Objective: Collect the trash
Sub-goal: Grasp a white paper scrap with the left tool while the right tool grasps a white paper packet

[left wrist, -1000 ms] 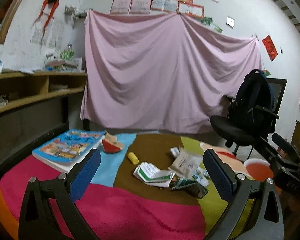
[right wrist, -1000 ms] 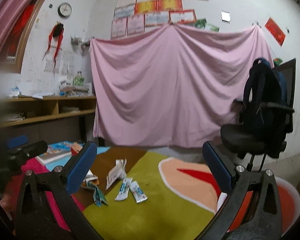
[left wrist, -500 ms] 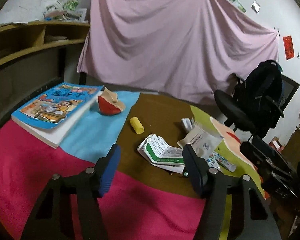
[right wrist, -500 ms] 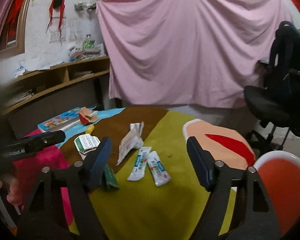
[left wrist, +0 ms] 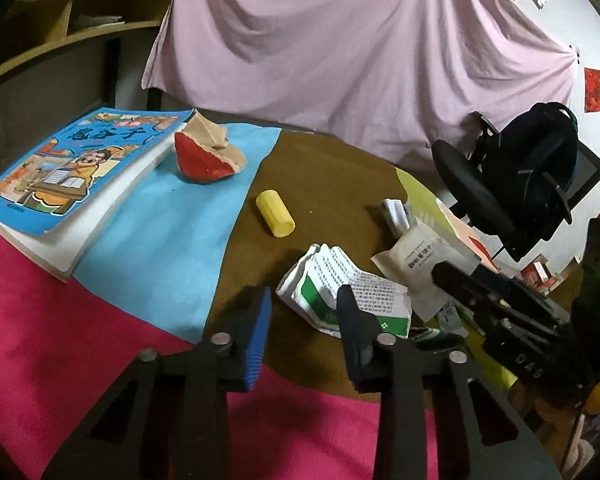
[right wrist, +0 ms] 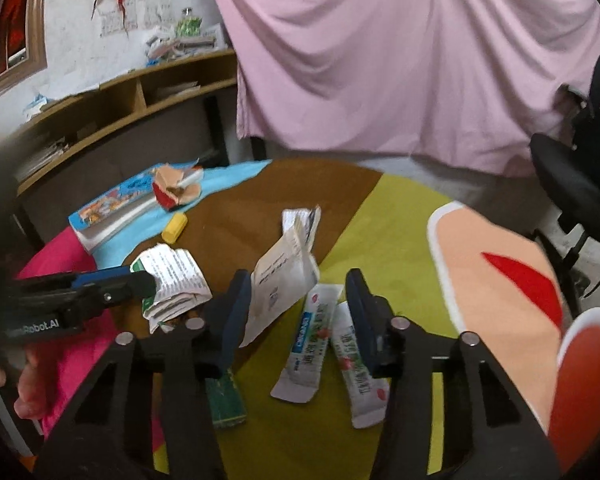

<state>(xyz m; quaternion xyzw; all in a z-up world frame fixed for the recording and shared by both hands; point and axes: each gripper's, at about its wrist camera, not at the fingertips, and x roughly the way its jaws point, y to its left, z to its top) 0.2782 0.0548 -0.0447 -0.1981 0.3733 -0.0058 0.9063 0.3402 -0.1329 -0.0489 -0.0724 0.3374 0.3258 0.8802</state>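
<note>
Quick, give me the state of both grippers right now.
Left gripper: open, holding nothing, fingers either side of the folded leaflet.
Right gripper: open, holding nothing, above the two sachets.

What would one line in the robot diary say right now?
left gripper: open, nearing folded leaflet | right gripper: open, over sachets | nothing held

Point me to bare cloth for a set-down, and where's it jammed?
Free: blue strip between book and yellow cylinder; green patch right of the two sachets. Crowded: folded leaflet, white pouch and sachets at centre.
</note>
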